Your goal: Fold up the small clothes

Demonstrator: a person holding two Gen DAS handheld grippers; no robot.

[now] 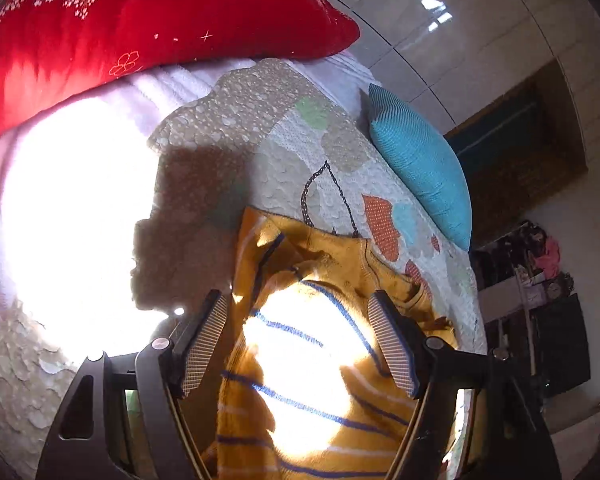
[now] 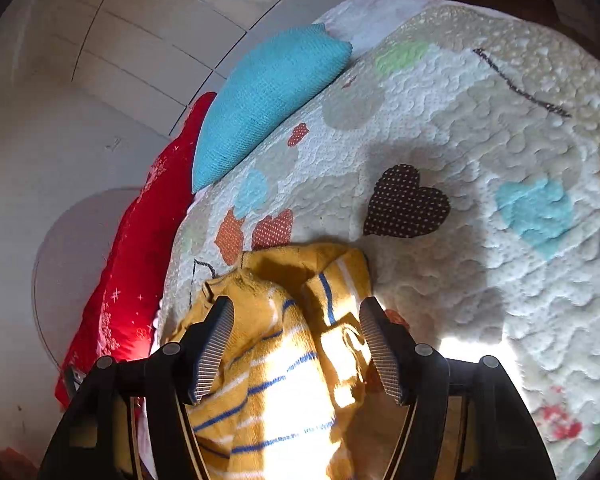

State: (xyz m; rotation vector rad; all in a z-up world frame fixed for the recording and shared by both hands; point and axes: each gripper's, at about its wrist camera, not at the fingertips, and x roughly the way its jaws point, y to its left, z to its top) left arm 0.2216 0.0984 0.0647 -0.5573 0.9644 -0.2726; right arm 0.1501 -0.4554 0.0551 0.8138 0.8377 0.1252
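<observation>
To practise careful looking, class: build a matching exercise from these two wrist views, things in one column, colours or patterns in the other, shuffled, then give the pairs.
Things:
1. small garment
2. ribbed cushion
3. big pillow
4. heart patch

Descriptions:
A. red with small flowers
B. brown with pale dots
C. mustard with blue and white stripes
D. plain turquoise

Pairs: 1-C, 2-D, 3-A, 4-B

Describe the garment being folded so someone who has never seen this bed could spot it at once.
Start at the patchwork quilt covering the bed, with a teal cushion and a red pillow along its edge. The mustard-yellow striped top lies crumpled on the quilt between both open grippers. Its thin blue and white stripes are the only stripes among the quilt's dotted patches.
</observation>
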